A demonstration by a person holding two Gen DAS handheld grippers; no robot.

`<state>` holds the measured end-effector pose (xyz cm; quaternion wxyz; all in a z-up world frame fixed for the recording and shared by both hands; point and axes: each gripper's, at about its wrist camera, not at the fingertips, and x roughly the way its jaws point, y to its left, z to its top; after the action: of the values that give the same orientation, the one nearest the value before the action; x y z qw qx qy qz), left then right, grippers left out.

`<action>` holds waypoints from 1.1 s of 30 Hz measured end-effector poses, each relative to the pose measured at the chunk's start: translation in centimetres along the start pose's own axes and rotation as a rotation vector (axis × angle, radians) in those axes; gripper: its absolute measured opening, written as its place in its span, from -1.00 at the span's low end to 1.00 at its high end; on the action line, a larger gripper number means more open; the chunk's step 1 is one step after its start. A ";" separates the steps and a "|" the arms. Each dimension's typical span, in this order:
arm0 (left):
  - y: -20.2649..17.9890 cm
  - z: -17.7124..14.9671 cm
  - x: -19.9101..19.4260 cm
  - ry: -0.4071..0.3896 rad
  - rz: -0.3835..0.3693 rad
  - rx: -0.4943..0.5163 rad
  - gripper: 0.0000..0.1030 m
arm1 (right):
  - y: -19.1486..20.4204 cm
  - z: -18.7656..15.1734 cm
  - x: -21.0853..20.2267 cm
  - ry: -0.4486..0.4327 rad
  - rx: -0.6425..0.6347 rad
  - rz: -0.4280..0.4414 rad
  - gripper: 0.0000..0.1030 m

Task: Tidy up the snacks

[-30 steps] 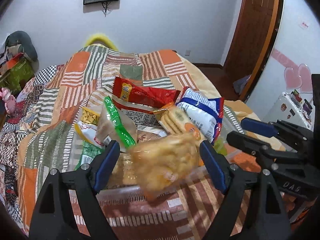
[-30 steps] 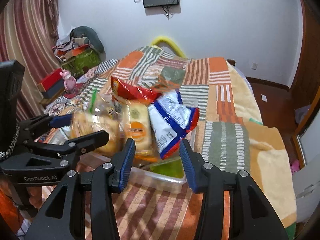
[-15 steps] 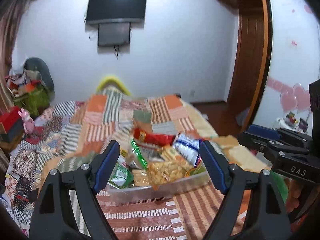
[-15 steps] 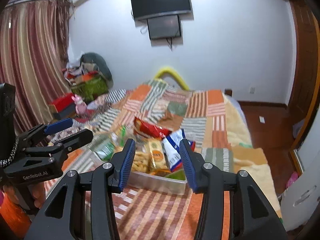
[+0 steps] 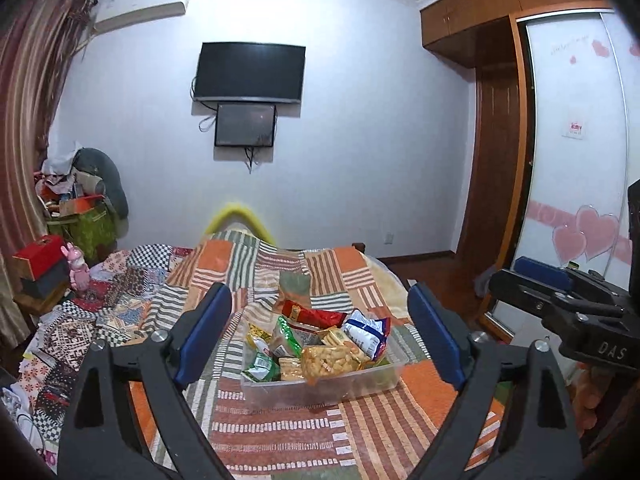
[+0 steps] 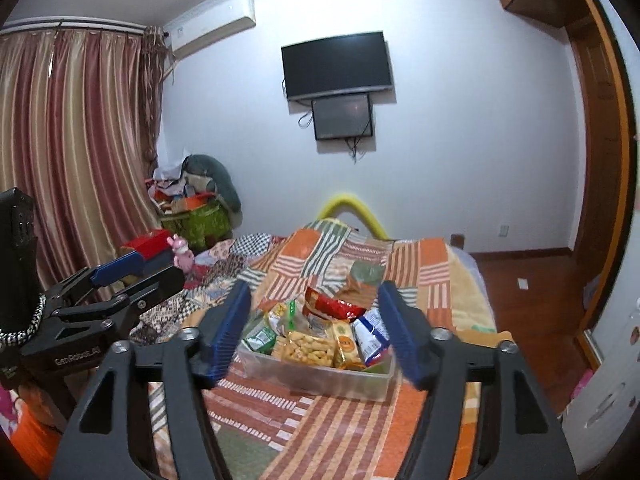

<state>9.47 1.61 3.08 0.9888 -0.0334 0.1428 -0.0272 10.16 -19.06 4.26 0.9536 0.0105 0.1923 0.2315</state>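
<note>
left gripper (image 5: 320, 340): jaws spread wide, nothing btwn the blue pads, hanging above the bed and apart from the bin. Also visible in the right cam at 9 o'clock (image 6: 138, 274), pads close together from that angle but can't tell the gap there.

right gripper (image 6: 314, 330): also spread wide, empty, blue pads frame the bin in its own view w/o touching it. Shows in the left cam at 3 o'clock (image 5: 536, 280), seen side-on.

snack bin (image 5: 372, 380): clear plastic tub sitting on the blanket, approx dead centre of both views, slightly toward 6 o'clock. Right cam (image 6: 348, 380).

snacks: all piled inside the bin, standing/leaning. Yellow bag of puffy bits (image 5: 330, 362) at the front edge, red bag (image 5: 314, 316) at the back (12 o'clock side of bin), white-n-blue bag (image 5: 368, 332) at 2 o'clock side, green pack (image 5: 262, 368) at 9 o'clock corner, cracker pack w/ orange circle (image 6: 346, 340) next to the yellow one.

blanket (image 5: 280, 428): orange/green/white striped patchwork, covers the whole bed.

TV (image 5: 250, 72): wall-mounted at 12 o'clock, smaller screen (image 5: 245, 125) right under it.

other stuff: striped curtain (image 6: 72, 152) at 9–10 o'clock, clutter pile w/ green bag (image 6: 196, 216) in the corner, pink plush toy (image 5: 78, 266) bedside, wardrobe door w/ pink hearts (image 5: 580, 236) at 3 o'clock.
</note>
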 end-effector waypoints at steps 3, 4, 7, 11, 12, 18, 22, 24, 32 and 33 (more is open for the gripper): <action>0.0 -0.1 -0.9 -0.014 0.007 0.000 0.87 | 0.3 -0.3 -0.3 -0.008 0.000 -0.011 0.61; -0.1 -0.1 -1.2 -0.019 0.010 -0.001 0.90 | 0.3 -0.4 -0.5 -0.008 0.003 -0.012 0.67; 0.0 -0.2 -2.0 -0.032 0.019 -0.002 0.97 | 0.6 -0.8 -0.5 -0.009 -0.001 -0.038 0.78; -0.1 -0.4 -2.6 -0.032 0.018 0.002 0.99 | 0.7 -1.1 -1.2 -0.023 -0.013 -0.072 1.00; -0.1 -0.5 -2.8 -0.034 0.021 0.005 0.99 | 0.7 -1.1 -1.4 -0.029 -0.014 -0.078 1.00; -0.4 -0.8 -3.1 -0.039 0.021 0.008 0.99 | 0.8 -1.1 -1.8 -0.036 -0.017 -0.096 1.00; -0.7 -0.9 -3.3 -0.044 0.023 0.018 0.99 | 0.8 -1.4 -2.3 -0.038 -0.020 -0.098 1.00; -0.8 -0.9 -3.4 -0.046 0.024 0.022 0.99 | 0.9 -1.5 -2.3 -0.039 -0.021 -0.097 1.00; -0.9 -1.0 -3.5 -0.048 0.023 0.021 0.99 | 1.0 -1.5 -2.8 -0.049 -0.022 -0.096 1.00; -0.9 -1.0 -3.6 -0.049 0.024 0.020 0.99 | 1.0 -1.5 -2.8 -0.049 -0.023 -0.096 1.00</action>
<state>5.73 0.83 3.21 0.9926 -0.0224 0.1186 -0.0161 6.87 -19.47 4.00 0.9681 -0.0038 0.1665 0.1874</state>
